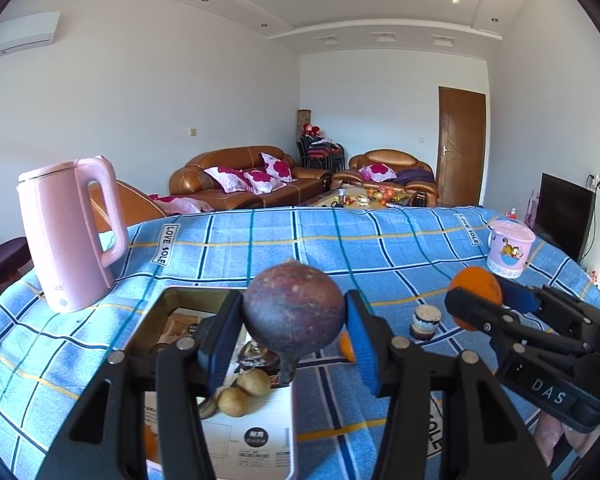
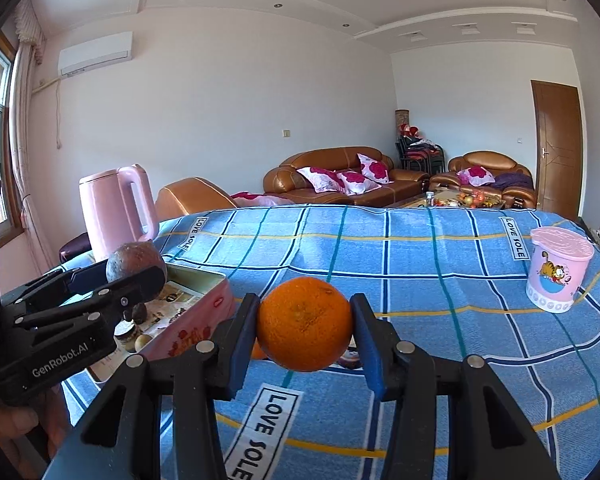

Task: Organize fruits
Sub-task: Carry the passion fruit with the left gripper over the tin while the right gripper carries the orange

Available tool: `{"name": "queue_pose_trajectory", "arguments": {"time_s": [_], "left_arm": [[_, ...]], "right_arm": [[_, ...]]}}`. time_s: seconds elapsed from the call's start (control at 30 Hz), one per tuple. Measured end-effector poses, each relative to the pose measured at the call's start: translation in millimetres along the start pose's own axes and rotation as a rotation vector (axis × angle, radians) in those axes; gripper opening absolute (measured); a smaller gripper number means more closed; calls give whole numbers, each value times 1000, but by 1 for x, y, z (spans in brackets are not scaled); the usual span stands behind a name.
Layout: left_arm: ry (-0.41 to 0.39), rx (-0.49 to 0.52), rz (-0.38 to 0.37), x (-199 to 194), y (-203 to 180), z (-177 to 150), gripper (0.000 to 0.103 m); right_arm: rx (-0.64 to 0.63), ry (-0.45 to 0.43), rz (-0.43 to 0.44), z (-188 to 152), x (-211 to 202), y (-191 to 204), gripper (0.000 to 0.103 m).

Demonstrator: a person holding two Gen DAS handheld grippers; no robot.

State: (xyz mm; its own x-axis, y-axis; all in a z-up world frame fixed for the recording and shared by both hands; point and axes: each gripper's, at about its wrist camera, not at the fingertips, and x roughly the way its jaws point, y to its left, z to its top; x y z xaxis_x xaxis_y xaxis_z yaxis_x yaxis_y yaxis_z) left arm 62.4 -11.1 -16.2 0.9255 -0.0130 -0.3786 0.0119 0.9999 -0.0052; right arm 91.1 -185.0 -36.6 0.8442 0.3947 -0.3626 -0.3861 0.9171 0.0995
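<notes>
My left gripper (image 1: 294, 322) is shut on a dark purple-brown round fruit (image 1: 294, 312), held in the air above an open pink tin box (image 2: 196, 316). Inside the box (image 1: 172, 296) lie a few small tan fruits (image 1: 244, 392) and some packets. My right gripper (image 2: 305, 324) is shut on an orange (image 2: 305, 322), lifted over the blue checked tablecloth. In the left wrist view the right gripper (image 1: 476, 300) with its orange (image 1: 476, 292) is at the right. The right wrist view shows the left gripper (image 2: 138, 276) and the dark fruit (image 2: 134, 260) at the left. Another orange piece (image 1: 347, 346) peeks out behind the left fingers.
A tall pink kettle (image 1: 70, 236) stands at the table's far left. At the far right is a pink cartoon cup (image 2: 556, 276). A small striped jar (image 1: 425, 322) sits on the cloth between the grippers. Behind the table are brown sofas and a door.
</notes>
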Motion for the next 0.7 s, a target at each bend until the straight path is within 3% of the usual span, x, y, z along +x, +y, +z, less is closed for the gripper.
{"name": "queue_pose_trajectory", "arguments": {"time_s": [0.7], "left_arm": [[55, -53, 144, -7, 73, -13, 53]], "right_arm": [[-89, 25, 154, 6, 21, 80, 48]]}}
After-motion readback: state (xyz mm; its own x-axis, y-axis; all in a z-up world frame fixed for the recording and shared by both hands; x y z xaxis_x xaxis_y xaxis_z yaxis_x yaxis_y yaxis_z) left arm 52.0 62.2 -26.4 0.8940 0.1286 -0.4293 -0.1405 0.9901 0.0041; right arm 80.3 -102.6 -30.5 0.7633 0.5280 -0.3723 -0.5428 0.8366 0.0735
